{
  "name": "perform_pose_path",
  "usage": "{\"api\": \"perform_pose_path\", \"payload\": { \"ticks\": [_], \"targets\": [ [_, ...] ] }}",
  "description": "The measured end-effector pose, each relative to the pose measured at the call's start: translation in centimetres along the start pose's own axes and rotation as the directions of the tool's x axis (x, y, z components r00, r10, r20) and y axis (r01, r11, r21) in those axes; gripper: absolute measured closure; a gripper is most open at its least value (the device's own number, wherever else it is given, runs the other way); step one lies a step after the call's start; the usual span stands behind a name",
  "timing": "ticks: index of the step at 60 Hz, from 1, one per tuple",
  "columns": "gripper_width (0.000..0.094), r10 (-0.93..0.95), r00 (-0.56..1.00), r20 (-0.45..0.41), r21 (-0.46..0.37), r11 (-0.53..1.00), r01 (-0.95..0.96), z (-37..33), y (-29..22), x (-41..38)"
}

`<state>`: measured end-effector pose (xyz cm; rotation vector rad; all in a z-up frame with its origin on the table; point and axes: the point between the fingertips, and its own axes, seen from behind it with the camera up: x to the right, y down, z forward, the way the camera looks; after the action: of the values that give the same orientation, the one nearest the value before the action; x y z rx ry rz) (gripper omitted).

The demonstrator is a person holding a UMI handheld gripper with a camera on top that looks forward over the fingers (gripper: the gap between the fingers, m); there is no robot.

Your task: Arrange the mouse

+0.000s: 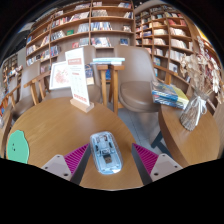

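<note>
Gripper view: mouse (104,150) lies between the parted fingers on a round wooden table (60,125) in a library.

From the left, a green disc (18,148) sits at the table's near edge, just outside the left pad (75,157). Behind it a sign (79,87) stands upright on the far side of the table. The gripper (108,157) is spread wide, its magenta pads flanking the pale mouse with a gap on each side, so neither finger presses on it; the mouse rests on the tabletop, lengthwise along the fingers. Right of the right pad (146,157) a second wooden table (185,140) carries a vase (195,105) with dried stems. Chairs (125,75) stand beyond the tables, and bookshelves (95,25) fill the background.
</note>
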<state>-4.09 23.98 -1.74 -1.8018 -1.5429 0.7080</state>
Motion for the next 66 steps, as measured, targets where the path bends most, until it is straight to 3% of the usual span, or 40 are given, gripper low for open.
{"api": "perform_pose_path", "payload": {
  "ticks": [5,11,13,14,18,30,41,56,66],
  "targets": [
    [0.0122,-0.002,1.000,0.001,0.003,1.000,0.002,0.5,-0.4,0.0],
    [0.0240,-0.004,1.000,0.001,0.010,1.000,0.004,1.0,-0.9,0.0],
    [0.0334,-0.011,1.000,0.007,0.011,1.000,0.011,1.0,-1.0,-0.3],
    [0.0454,-0.016,1.000,0.010,0.011,1.000,0.016,1.1,-1.0,-0.3],
    [0.0521,0.005,0.999,-0.033,0.004,1.000,-0.005,1.0,-1.0,0.7],
    [0.0537,0.032,0.999,0.019,0.066,0.997,-0.034,-4.2,-4.0,-3.2],
    [0.0540,-0.004,0.996,0.086,0.113,0.994,-0.006,-9.3,-5.7,-13.5],
    [0.0539,-0.001,0.977,0.214,0.029,1.000,-0.005,-11.5,-0.5,-30.0],
    [0.0541,-0.080,0.976,0.204,-0.002,0.997,0.082,-10.7,3.9,-36.0]
  ]
}}
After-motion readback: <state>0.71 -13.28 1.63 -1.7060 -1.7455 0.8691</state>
